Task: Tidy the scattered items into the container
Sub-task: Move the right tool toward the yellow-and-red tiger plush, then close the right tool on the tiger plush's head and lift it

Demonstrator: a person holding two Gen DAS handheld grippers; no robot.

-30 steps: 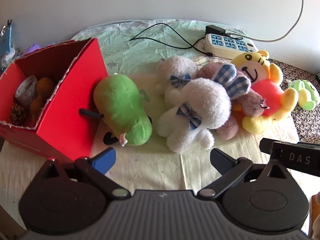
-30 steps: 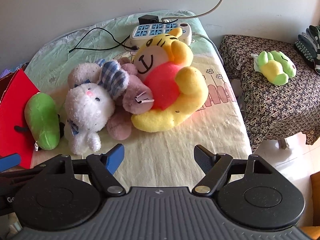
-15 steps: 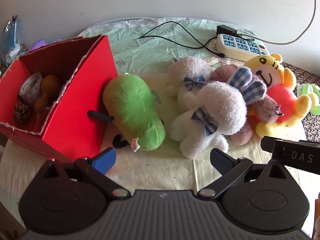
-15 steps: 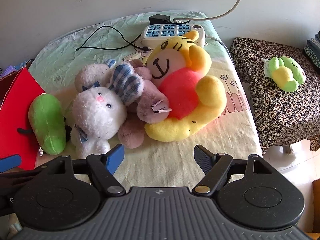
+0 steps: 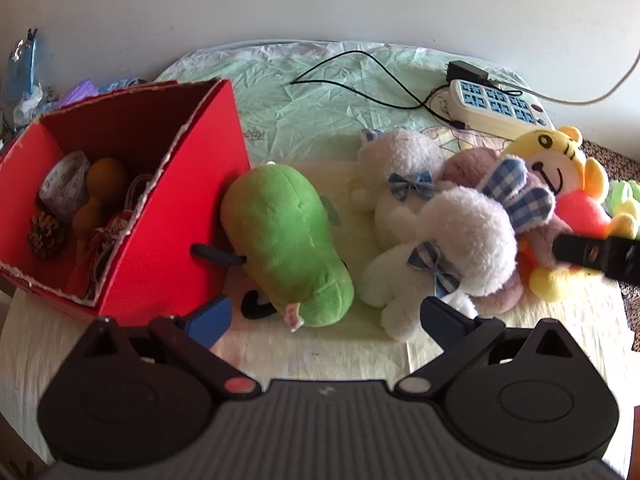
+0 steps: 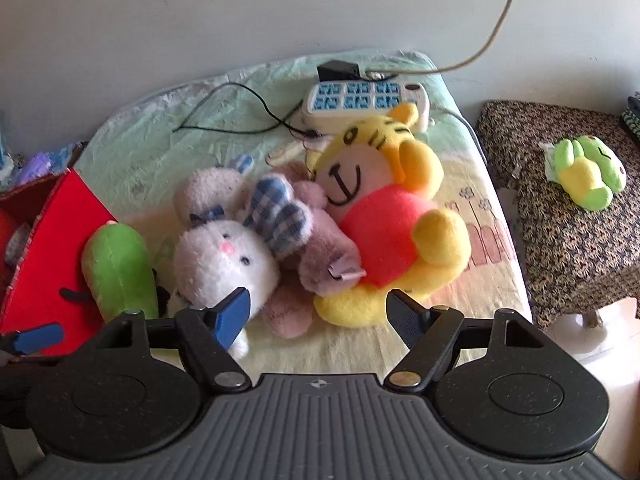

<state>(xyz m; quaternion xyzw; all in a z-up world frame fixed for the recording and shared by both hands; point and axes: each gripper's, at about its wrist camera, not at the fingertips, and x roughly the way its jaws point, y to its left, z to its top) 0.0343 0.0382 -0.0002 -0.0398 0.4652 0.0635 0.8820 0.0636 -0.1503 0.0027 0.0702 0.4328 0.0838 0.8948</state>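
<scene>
Plush toys lie clustered mid-frame on the bench (image 5: 312, 356): green plush (image 5: 284, 240) touching the red box (image 5: 168, 248) at left, white rabbit (image 6: 224, 264), yellow tiger (image 6: 384, 216) near the right edge. Left gripper (image 5: 324, 316) and right gripper (image 6: 320, 312) jaws open, empty; bare cloth lies between the jaws and the toys.

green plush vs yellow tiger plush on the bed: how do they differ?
The green plush is one plain colour; the yellow tiger plush has a red body and a smiling face. The green plush lies alone against the red box; the tiger is piled with other toys. Both are ungrasped.
</scene>
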